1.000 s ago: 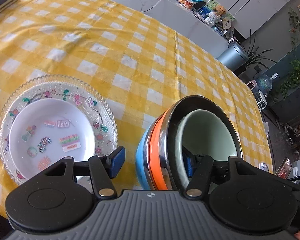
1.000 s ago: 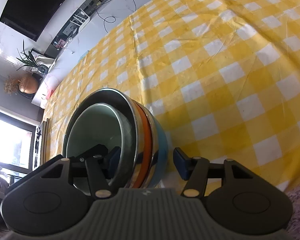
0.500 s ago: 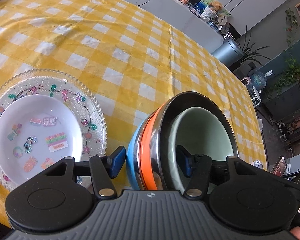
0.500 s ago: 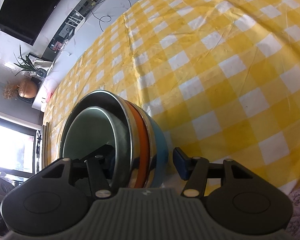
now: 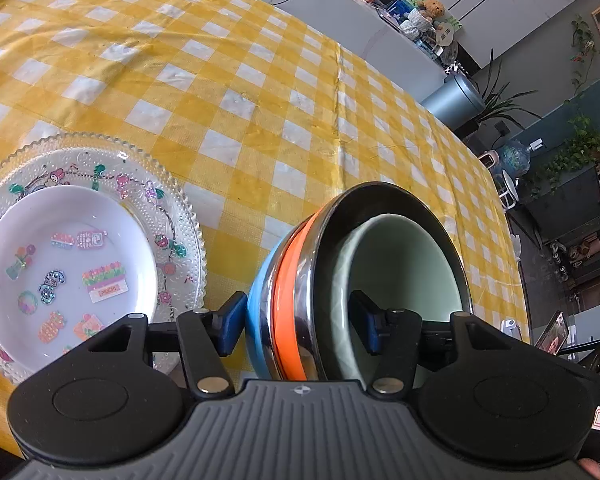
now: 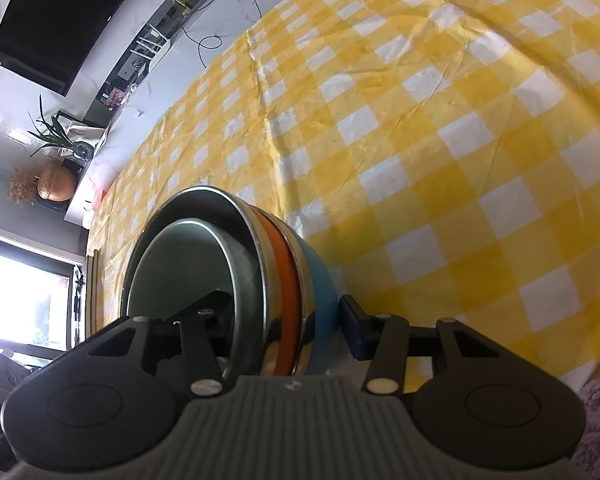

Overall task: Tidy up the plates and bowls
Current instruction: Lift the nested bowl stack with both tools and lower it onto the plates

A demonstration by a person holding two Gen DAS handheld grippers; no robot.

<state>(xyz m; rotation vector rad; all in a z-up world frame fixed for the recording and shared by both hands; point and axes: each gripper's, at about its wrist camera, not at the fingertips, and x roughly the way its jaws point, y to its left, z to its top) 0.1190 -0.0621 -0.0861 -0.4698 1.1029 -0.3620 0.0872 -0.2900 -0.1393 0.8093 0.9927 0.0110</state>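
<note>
A nested stack of bowls (image 5: 300, 296), pale green inside steel, orange and blue, is held between both grippers above the yellow checked tablecloth (image 5: 228, 92). My left gripper (image 5: 300, 322) is shut on the stack's rim, one finger inside the green bowl, one outside on the blue. My right gripper (image 6: 288, 324) grips the opposite rim of the same stack (image 6: 256, 280) the same way. A white plate with stickers (image 5: 64, 264) rests on a clear glass plate (image 5: 176, 216) at the left of the left wrist view.
A counter with snack bags and a teddy bear (image 5: 404, 4) runs behind the table. A grey bin (image 5: 454, 100) and plants stand beyond the table's far right edge. A dark TV (image 6: 56, 12) hangs on the wall.
The bowl stack has moved with both grippers. The stacked plates have shifted left and down in the left wrist view. Both grips are unchanged.
</note>
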